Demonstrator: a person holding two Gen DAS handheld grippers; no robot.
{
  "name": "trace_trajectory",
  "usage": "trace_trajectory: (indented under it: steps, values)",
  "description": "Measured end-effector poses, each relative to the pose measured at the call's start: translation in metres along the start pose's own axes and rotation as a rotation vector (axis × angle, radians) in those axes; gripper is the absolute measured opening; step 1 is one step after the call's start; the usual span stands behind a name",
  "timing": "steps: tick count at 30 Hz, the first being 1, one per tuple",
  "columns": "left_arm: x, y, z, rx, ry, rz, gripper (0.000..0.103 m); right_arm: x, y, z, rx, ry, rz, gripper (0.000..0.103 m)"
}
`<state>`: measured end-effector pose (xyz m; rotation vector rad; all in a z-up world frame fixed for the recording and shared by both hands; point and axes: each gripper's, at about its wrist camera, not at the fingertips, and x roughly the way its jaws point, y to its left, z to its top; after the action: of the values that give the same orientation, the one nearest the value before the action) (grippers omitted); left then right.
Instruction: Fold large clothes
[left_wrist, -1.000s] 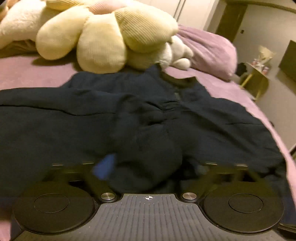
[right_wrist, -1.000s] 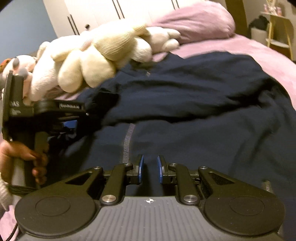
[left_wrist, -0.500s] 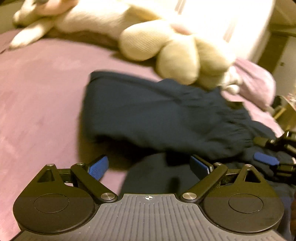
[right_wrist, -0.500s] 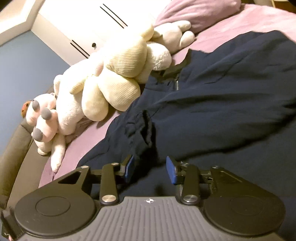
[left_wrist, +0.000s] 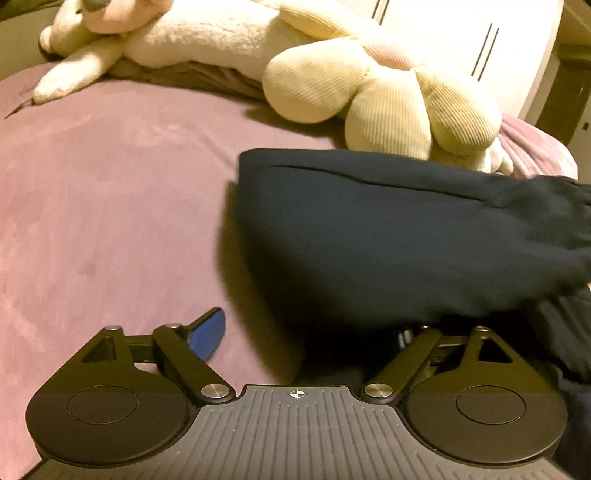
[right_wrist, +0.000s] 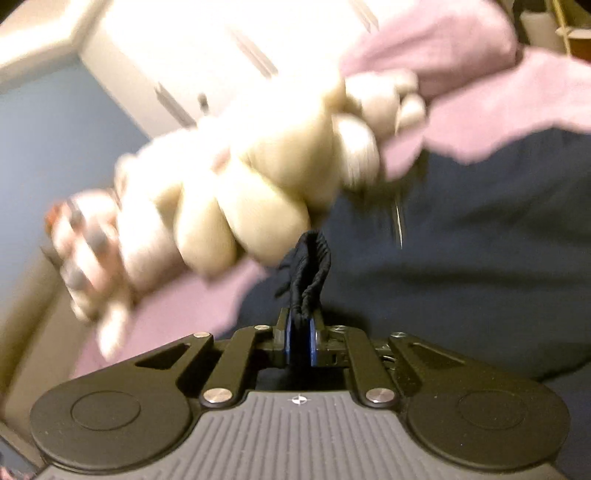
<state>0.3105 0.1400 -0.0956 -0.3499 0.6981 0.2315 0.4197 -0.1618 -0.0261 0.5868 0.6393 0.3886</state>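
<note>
1. Mauve bedspread (left_wrist: 110, 192) covers the bed ahead of and to the left of the left gripper (left_wrist: 306, 332); the fabric is faintly mottled and lies fairly flat.
2. Beyond the jaws, at the far edge of the bed, lie a cream ribbed flower cushion (left_wrist: 388, 96) and a white plush toy (left_wrist: 166, 33), with a white wardrobe (left_wrist: 461, 40) behind them.
3. In the right wrist view, much blurred, a blue wall (right_wrist: 55, 147) stands far left of the jaws and a mauve pillow (right_wrist: 424, 48) far ahead to the right.
4. The dark navy garment (left_wrist: 406, 236) lies folded over ahead and right of the left jaws, its near edge lying over the right finger.
5. The left gripper tilts down toward the bed; its jaws stand wide and are closing. Only its left blue pad (left_wrist: 208, 332) shows, over bare bedspread and clear of the cloth.
6. The right gripper (right_wrist: 300, 341) points slightly downward, its jaws closing and its blue pads pinched on a gathered cuff (right_wrist: 312, 273) of the garment, which rises straight ahead from between them.
</note>
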Motion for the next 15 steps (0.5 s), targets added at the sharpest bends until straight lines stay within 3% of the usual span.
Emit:
trace_trajectory:
  steps: [4, 7, 8, 12, 15]
  values:
    - [0.009, -0.029, 0.006, 0.088, -0.029, -0.009, 0.085, -0.041, -0.022, 0.025, 0.020, -0.120, -0.049, 0.008]
    - [0.018, -0.042, 0.009, 0.078, -0.007, -0.051, 0.065, -0.056, -0.043, 0.031, 0.008, -0.159, -0.135, 0.008]
    - [0.022, -0.045, 0.011, 0.066, 0.007, -0.057, 0.055, -0.059, -0.051, 0.032, 0.008, -0.162, -0.163, 0.008]
    - [0.041, -0.051, 0.011, 0.052, 0.050, -0.028, 0.052, -0.060, -0.076, 0.029, -0.033, -0.164, -0.295, 0.008]
    - [0.045, -0.052, 0.009, 0.090, 0.050, -0.014, 0.049, -0.043, -0.099, 0.023, -0.033, -0.084, -0.352, 0.008]
